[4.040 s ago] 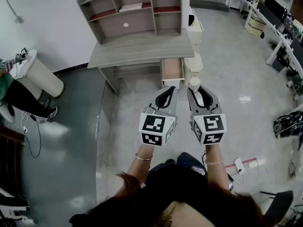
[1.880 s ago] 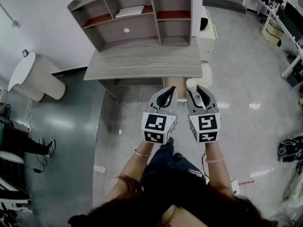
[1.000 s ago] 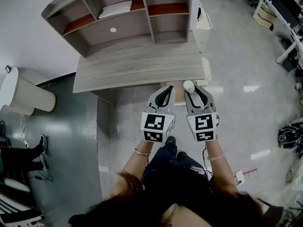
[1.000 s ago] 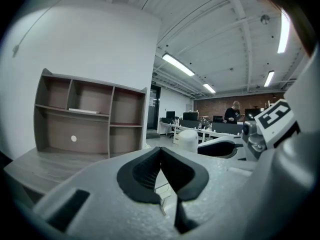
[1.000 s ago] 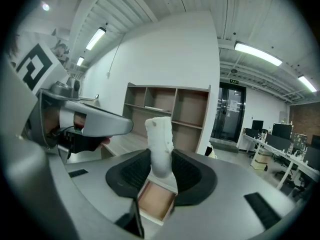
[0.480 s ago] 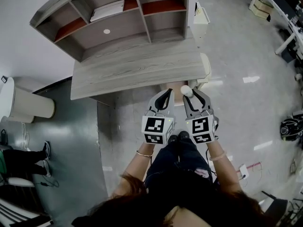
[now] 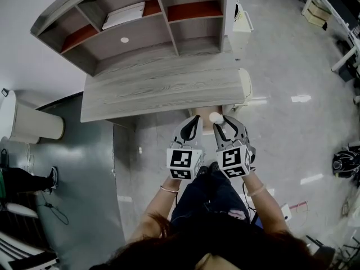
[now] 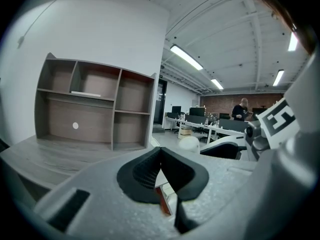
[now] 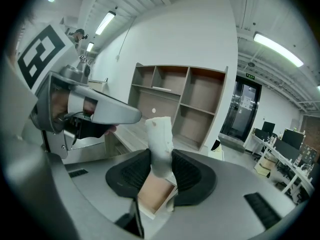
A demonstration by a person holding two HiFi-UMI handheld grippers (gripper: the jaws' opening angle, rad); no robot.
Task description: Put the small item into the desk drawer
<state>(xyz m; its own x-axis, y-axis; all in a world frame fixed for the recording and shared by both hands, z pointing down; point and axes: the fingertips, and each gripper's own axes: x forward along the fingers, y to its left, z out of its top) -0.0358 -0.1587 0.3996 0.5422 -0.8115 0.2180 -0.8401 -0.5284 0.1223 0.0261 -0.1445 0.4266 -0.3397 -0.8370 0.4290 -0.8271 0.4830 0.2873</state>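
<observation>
The small item (image 7: 215, 117) is a white, rounded-top piece, and my right gripper (image 7: 219, 120) is shut on it. In the right gripper view the item (image 9: 160, 143) stands upright between the black pads, above the open wooden drawer (image 9: 152, 194). The drawer (image 7: 206, 127) sticks out from under the right end of the grey desk (image 7: 163, 91), partly hidden by both grippers. My left gripper (image 7: 194, 119) hangs just left of the drawer front. Its jaws are shut with nothing in them (image 8: 160, 160).
A grey hutch (image 7: 135, 24) with open shelves stands on the back of the desk. A white cylindrical bin (image 7: 28, 122) is at the left by the wall. A white object (image 7: 244, 83) stands against the desk's right end. Office desks lie far right.
Both grippers have sunk and drawn in over the open drawer. The white item has stayed in the right gripper, and the left gripper's jaws have stayed shut.
</observation>
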